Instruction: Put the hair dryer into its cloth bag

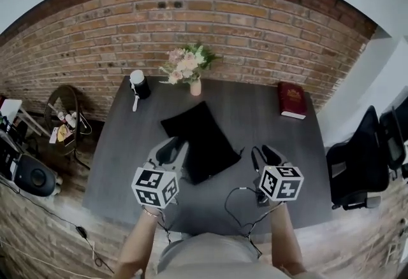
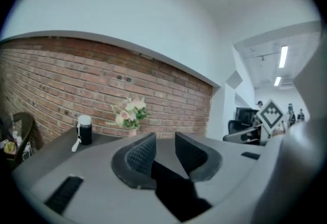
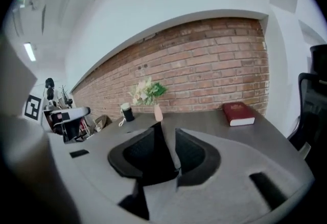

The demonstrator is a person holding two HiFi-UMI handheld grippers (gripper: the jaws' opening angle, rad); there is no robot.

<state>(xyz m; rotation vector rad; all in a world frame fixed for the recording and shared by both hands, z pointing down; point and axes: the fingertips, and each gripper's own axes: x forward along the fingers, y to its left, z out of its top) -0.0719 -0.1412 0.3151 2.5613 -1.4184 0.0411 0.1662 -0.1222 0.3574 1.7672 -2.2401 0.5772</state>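
The black cloth bag (image 1: 199, 139) is spread over the middle of the grey table (image 1: 280, 137). My left gripper (image 1: 172, 151) is at the bag's near left edge, my right gripper (image 1: 262, 157) at its near right corner. In the left gripper view the left gripper (image 2: 164, 142) is shut on a fold of the bag (image 2: 176, 192), which trails back over the gripper's body. In the right gripper view the right gripper (image 3: 166, 138) is shut on the bag (image 3: 156, 161), and black cloth fills the gap between its pads. I see no hair dryer in any view.
At the table's far edge stand a vase of flowers (image 1: 191, 71) and a black bottle with a white lid (image 1: 138, 85). A red book (image 1: 292, 99) lies at the far right. A black office chair (image 1: 363, 157) stands right of the table, a rack with clutter (image 1: 64, 120) left.
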